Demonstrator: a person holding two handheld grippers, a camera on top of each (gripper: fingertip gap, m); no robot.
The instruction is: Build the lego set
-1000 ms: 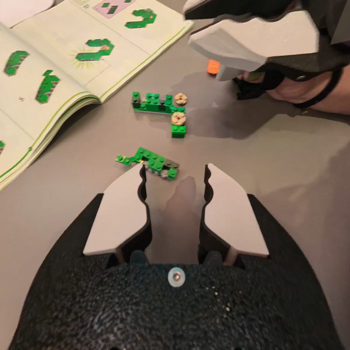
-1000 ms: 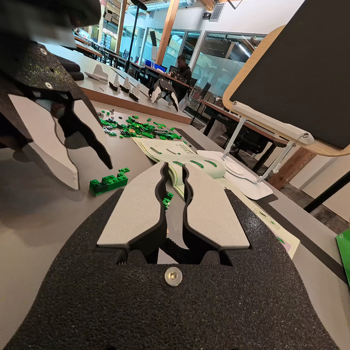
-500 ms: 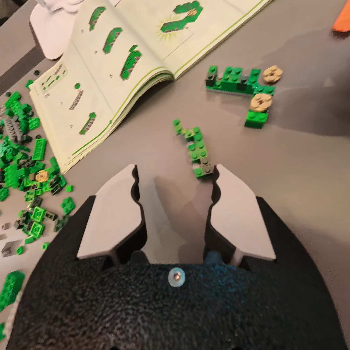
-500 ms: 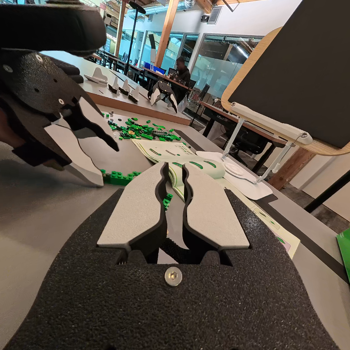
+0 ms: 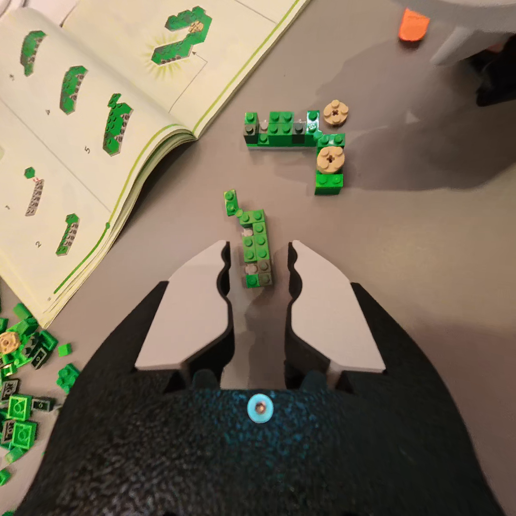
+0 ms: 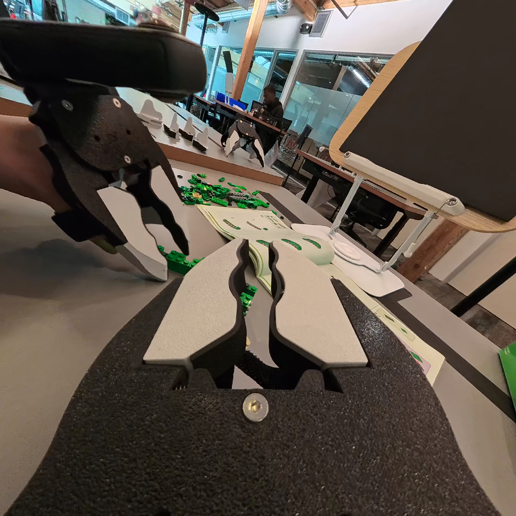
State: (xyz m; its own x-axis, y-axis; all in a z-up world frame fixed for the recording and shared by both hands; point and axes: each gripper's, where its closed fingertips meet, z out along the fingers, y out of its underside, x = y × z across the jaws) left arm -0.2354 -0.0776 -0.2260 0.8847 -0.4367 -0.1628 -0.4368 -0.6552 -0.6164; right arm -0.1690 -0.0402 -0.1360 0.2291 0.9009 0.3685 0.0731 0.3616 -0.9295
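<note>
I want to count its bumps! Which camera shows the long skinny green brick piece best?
The left wrist view: the long narrow green and grey brick strip lies flat on the table, seen from above. The right wrist view shows only a low edge behind the left gripper.

an open-plan office or lab: long desks (image 6: 195,145), glass partitions (image 6: 315,92), wooden beams (image 6: 248,47), a seated person (image 6: 269,107).

A white folding stand (image 6: 360,268) rests on the grey table (image 6: 55,321), its flat base just beside the open booklet. It carries a large dark panel with a light wooden rim (image 6: 435,117), tilted upward. Beyond the stand, a seated person (image 6: 270,111) occupies a far desk. A small orange tile (image 5: 413,25) lies on the table.
</note>
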